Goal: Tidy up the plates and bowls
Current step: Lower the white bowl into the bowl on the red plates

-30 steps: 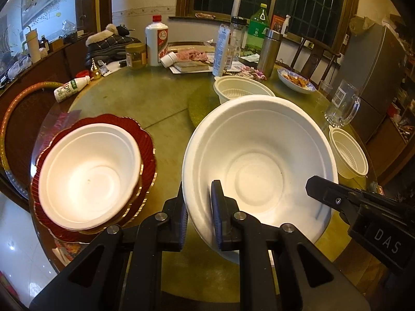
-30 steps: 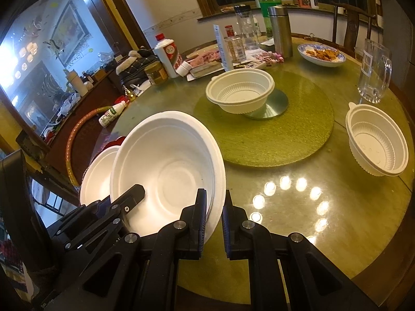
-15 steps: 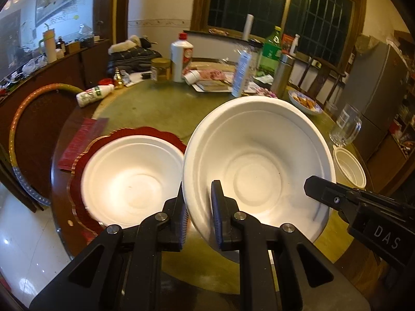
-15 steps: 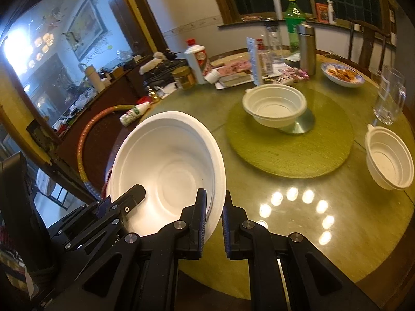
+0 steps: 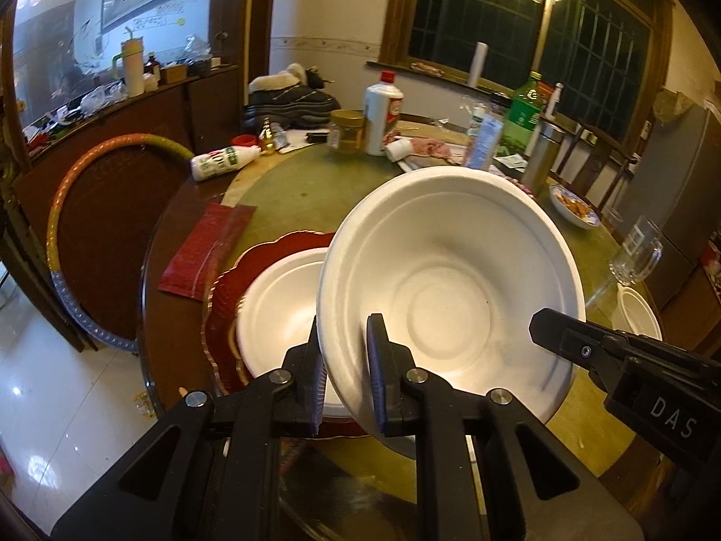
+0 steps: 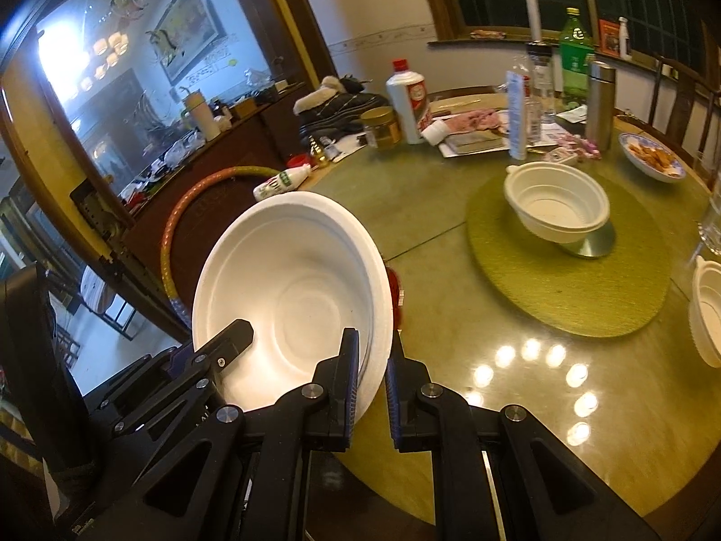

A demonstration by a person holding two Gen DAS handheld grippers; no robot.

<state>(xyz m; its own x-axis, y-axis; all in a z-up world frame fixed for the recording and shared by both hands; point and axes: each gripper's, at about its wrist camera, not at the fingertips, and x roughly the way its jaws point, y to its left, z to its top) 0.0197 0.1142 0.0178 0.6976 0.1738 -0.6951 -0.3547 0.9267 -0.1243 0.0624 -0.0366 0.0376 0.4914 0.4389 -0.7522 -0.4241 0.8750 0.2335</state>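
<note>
A large white foam bowl (image 5: 450, 297) hangs tilted above the round table, held by both grippers at its rim. My left gripper (image 5: 344, 360) is shut on its left rim. My right gripper (image 6: 374, 374) is shut on the opposite rim of the same bowl (image 6: 293, 293). One of the right gripper's fingers (image 5: 563, 333) shows at the bowl's right side in the left wrist view. Below and to the left, a second white foam bowl (image 5: 279, 306) sits on a stack of red scalloped plates (image 5: 221, 311), partly covered by the held bowl. A ribbed white plastic bowl (image 6: 556, 207) stands on the green turntable mat (image 6: 568, 288). Another (image 6: 707, 311) sits at the right edge.
A glass mug (image 5: 635, 257), a dish of food (image 5: 574, 212), a steel flask (image 6: 599, 103), bottles and a jar crowd the table's far side. A red packet (image 5: 207, 252) lies left of the plates. A hoop (image 5: 67, 207) leans beside the table.
Both grippers have carried the large bowl to the left. It now overlaps the bowl on the red plates, which was well apart from it before. Both grips are unchanged.
</note>
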